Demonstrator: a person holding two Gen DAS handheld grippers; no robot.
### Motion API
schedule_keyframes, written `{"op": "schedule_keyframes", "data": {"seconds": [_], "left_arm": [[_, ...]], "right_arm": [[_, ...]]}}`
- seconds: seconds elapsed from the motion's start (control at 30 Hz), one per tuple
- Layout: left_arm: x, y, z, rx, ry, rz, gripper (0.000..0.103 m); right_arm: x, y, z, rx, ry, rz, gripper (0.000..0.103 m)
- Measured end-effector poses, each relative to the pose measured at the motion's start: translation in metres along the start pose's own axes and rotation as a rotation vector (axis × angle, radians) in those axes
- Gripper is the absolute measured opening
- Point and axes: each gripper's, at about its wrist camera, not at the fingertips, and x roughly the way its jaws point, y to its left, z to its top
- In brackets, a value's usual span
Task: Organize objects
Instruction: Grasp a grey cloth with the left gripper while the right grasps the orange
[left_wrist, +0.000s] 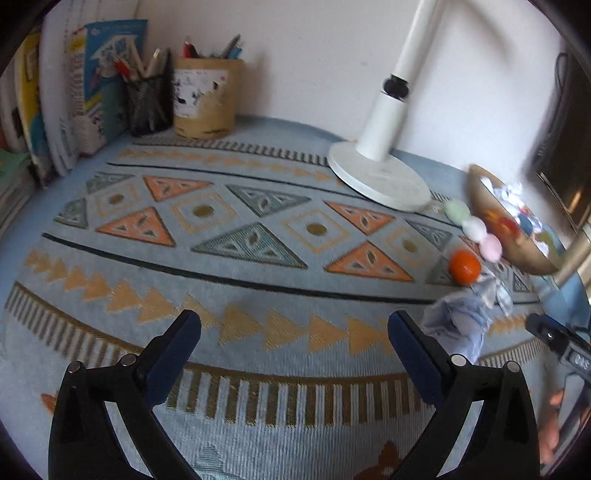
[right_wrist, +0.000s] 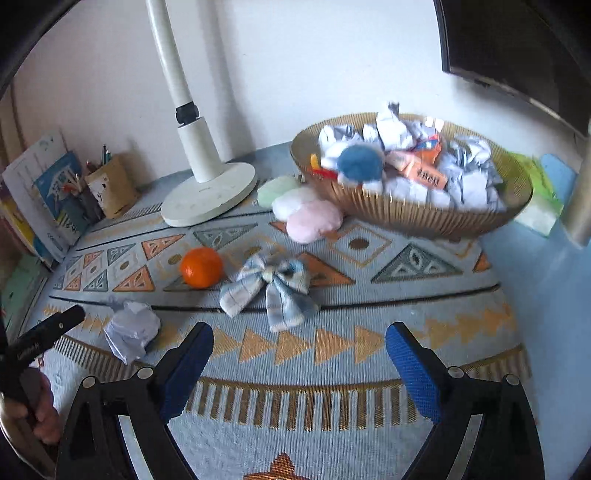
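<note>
You can make out dark printed characters on the orange packet (right_wrist: 424, 171) lying in the basket (right_wrist: 406, 218), but they are too blurred to read. The books (right_wrist: 55, 195) by the wall and the paper pen cup (left_wrist: 207, 99) carry printing, all illegible.

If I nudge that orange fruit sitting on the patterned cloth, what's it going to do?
The round orange fruit will probably roll, being nearly spherical on flat patterned cloth. Its skin looks smooth and glossy, so it may slip. The blue checked fabric bow beside it might stop it.
</note>
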Motion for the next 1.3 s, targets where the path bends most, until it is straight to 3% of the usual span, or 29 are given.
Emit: {"op": "schedule_keyframes", "data": {"seconds": [0.1,0.2,0.23,0.33,0.43,0.47,0.5,0.67,0.77,0.8,0.9,1.03,1.13,1.2,1.3], "left_arm": [[-0.003,-0.006,-0.003,0.036,0.020,-0.138,0.101],[-0.006,-0.032,-0.001,0.072,0.060,-0.289,0.102],[-0.005,-0.048,0.000,0.107,0.074,-0.299,0.102],[0.011,-0.090,0.001,0.240,0.098,-0.254,0.099],[0.032,-0.098,0.000,0.235,0.134,-0.259,0.064],[0.030,-0.097,0.001,0.233,0.105,-0.254,0.051],[0.029,-0.095,0.001,0.235,0.101,-0.275,0.046],[0.010,-0.074,0.002,0.169,0.003,-0.378,0.044],[0.011,-0.059,0.006,0.086,-0.018,-0.395,0.044],[0.011,-0.056,0.008,0.066,-0.024,-0.405,0.044],[0.010,-0.056,0.008,0.064,-0.040,-0.411,0.044],[0.012,-0.061,0.008,0.076,-0.038,-0.404,0.044],[0.013,-0.070,0.006,0.111,-0.013,-0.396,0.044],[0.011,-0.087,0.011,0.143,0.014,-0.402,0.044],[-0.008,-0.137,0.038,0.222,-0.029,-0.422,0.044]], "right_arm": [[-0.002,-0.005,0.003,0.021,-0.018,0.016,0.094],[0.008,-0.001,0.007,-0.001,0.072,0.091,0.091],[0.009,0.002,0.011,-0.009,0.103,0.115,0.083],[0.000,0.023,0.038,-0.082,0.101,0.142,0.078],[0.004,0.041,0.053,-0.163,0.075,0.142,0.078],[0.010,0.047,0.057,-0.172,0.082,0.169,0.078],[0.019,0.052,0.061,-0.169,0.094,0.196,0.076],[0.058,0.067,0.061,-0.160,0.157,0.209,0.060],[0.074,0.073,0.060,-0.153,0.174,0.205,0.049],[0.077,0.077,0.059,-0.164,0.173,0.206,0.039],[0.072,0.082,0.054,-0.199,0.144,0.188,0.037],[0.032,0.059,0.037,-0.153,0.110,0.245,0.036],[-0.004,0.018,0.017,-0.097,0.094,0.246,0.036],[-0.036,-0.023,0.020,-0.067,0.028,0.167,0.037],[-0.071,-0.073,0.047,0.008,-0.082,0.044,0.037]]}}
